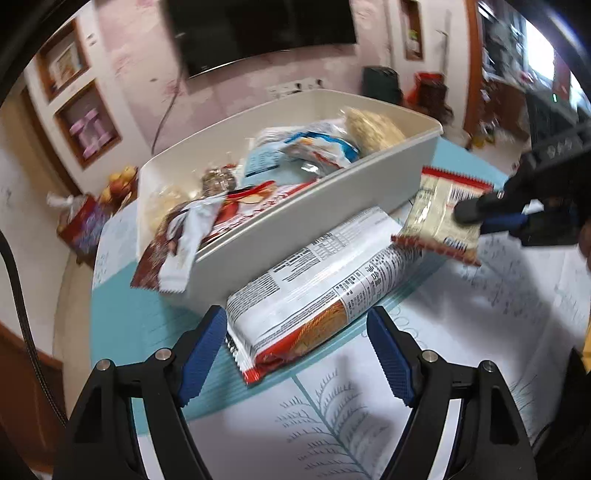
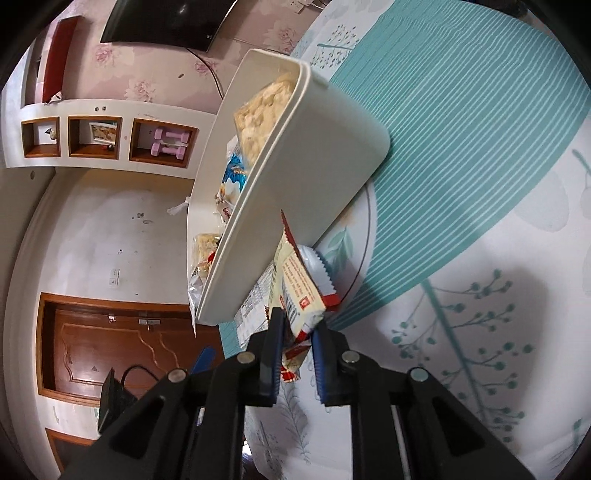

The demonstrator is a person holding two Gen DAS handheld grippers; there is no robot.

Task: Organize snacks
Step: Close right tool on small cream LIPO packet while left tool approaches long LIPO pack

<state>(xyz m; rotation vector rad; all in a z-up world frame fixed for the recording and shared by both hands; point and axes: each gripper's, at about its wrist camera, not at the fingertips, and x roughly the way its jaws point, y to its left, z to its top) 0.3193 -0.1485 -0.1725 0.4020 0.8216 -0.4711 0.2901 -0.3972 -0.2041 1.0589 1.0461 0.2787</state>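
A white bin point(image 1: 295, 221) holds several snack packets on the table; it also shows in the right wrist view point(image 2: 306, 192). A long white and red packet point(image 1: 314, 291) lies on the cloth against the bin's near wall. My left gripper point(image 1: 295, 354) is open, its blue pads either side of that packet's near end. My right gripper point(image 1: 476, 218) is shut on a small cream packet with red edges point(image 1: 439, 218), held above the table beside the bin's right end. In the right wrist view my right gripper point(image 2: 297, 332) pinches that packet point(image 2: 299, 291).
The table carries a teal-striped and white leaf-print cloth point(image 1: 369, 406). A brown packet point(image 1: 166, 251) hangs over the bin's left end. A box with fruit point(image 1: 118, 184) stands behind the bin on the left. A wall and a TV point(image 1: 258, 29) lie beyond.
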